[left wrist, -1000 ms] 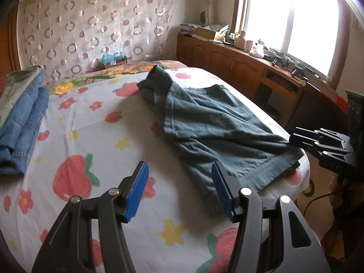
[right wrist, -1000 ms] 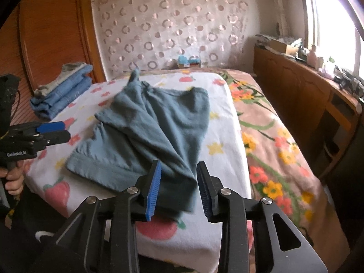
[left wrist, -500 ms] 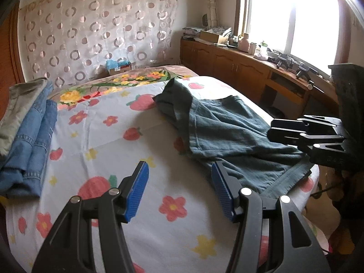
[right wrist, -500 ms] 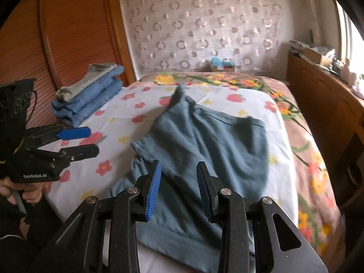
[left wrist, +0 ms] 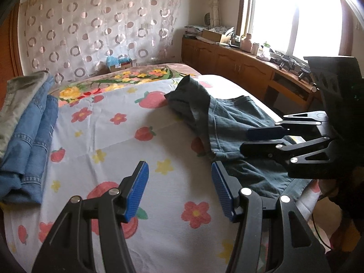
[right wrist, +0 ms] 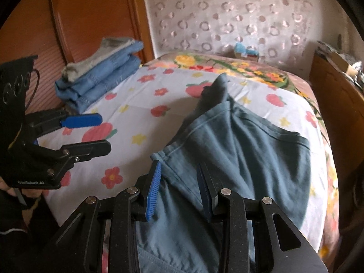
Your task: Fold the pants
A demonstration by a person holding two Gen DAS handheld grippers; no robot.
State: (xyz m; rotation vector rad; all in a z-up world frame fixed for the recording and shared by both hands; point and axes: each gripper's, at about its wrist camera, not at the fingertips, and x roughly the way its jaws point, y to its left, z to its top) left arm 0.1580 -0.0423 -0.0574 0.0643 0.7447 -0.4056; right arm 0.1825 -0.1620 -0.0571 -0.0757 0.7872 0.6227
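A pair of grey-blue pants [right wrist: 245, 150] lies rumpled on the flowered bed sheet [right wrist: 136, 113], a leg end hanging over the near edge. It also shows in the left wrist view [left wrist: 229, 122] on the right of the bed. My left gripper [left wrist: 179, 182] is open and empty above the bare sheet, left of the pants; it also shows in the right wrist view [right wrist: 91, 134]. My right gripper [right wrist: 178, 182] is open just above the pants near their left edge; it also shows in the left wrist view [left wrist: 264, 141].
A stack of folded blue jeans and a grey garment [left wrist: 25, 122] lies at the bed's far left, also in the right wrist view [right wrist: 100, 72]. A wooden cabinet [left wrist: 238, 66] with clutter runs under the window on the right. A wooden wardrobe [right wrist: 91, 18] stands left.
Both grippers have moved forward and closer to the pants. The right gripper's fingers have opened wider and now hover over the pants' left edge.
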